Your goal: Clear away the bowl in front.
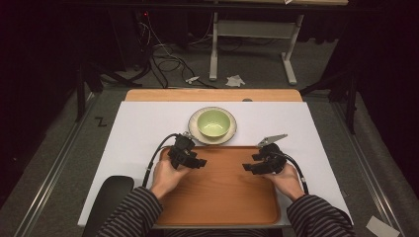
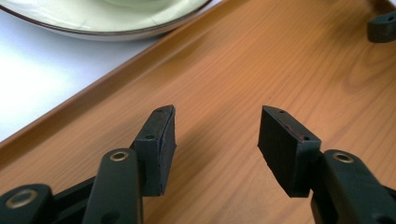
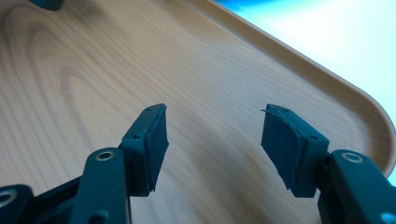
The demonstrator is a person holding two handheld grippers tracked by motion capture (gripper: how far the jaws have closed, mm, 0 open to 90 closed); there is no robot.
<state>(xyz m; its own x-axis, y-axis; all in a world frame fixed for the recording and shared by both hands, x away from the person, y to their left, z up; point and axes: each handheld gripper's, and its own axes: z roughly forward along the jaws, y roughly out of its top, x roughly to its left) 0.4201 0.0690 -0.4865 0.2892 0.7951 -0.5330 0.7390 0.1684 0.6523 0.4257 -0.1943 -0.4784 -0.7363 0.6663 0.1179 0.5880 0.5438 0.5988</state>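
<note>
A wooden tray (image 1: 222, 192) lies on the white table cover in front of the person. Behind its far edge a green bowl (image 1: 213, 122) sits on a cream plate (image 1: 193, 126) with a dark rim. My left gripper (image 1: 199, 162) hovers over the tray's far left part, open and holding nothing. My right gripper (image 1: 248, 168) is over the tray's right part, open as well, pointing toward the left one. The left gripper view has its own gripper (image 2: 216, 135) above bare wood (image 2: 261, 60) with the plate (image 2: 93, 21) beyond. The right gripper (image 3: 214, 135) faces the tray's rounded corner (image 3: 373, 135).
The white table cover (image 1: 143, 128) spreads around the tray. A black rounded object (image 1: 107, 197) sits at the table's near left edge. A wooden strip (image 1: 212, 95) runs along the table's far edge. Cables and a white stand (image 1: 213, 49) are on the floor beyond.
</note>
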